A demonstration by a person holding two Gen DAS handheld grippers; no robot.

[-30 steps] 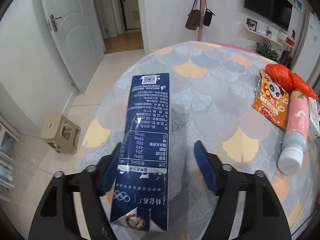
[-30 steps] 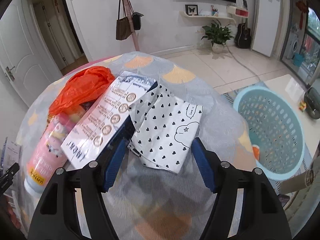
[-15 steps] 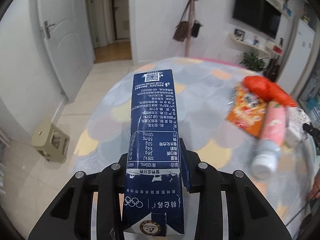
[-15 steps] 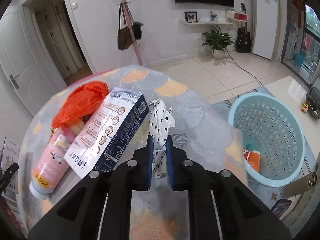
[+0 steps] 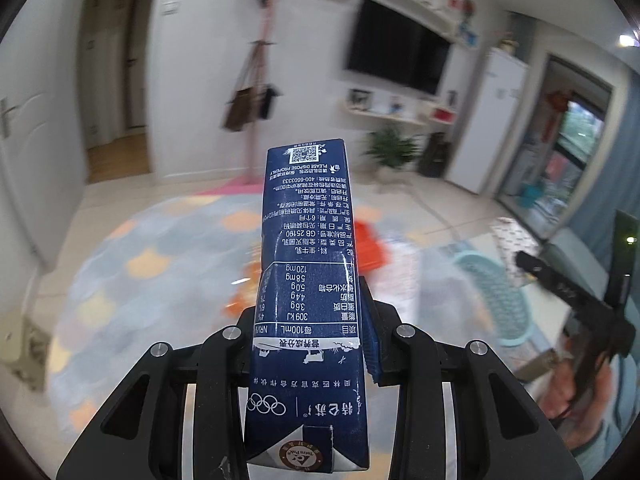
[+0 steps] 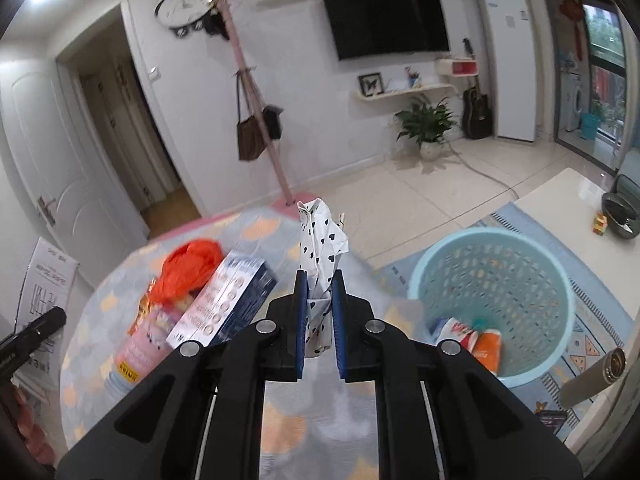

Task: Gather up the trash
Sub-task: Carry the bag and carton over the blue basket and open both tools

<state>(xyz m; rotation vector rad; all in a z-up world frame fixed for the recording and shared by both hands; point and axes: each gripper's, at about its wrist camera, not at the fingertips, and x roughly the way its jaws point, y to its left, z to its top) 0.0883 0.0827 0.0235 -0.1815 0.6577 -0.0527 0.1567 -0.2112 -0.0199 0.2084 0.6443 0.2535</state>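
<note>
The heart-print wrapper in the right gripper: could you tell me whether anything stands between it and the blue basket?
Nothing visible does. The right gripper holds the heart-print wrapper above the table's edge, and the blue basket stands on the floor to its right, its mouth open.

We log a navy carton [image 5: 308,280] with white print, white wrapper [image 6: 322,236] dotted with black hearts, orange-red bag [image 6: 192,266], pale blue basket [image 6: 496,296], and tabletop [image 6: 120,292] (grey scallops with peach patches); claw pads [image 6: 300,320] blue.
</note>
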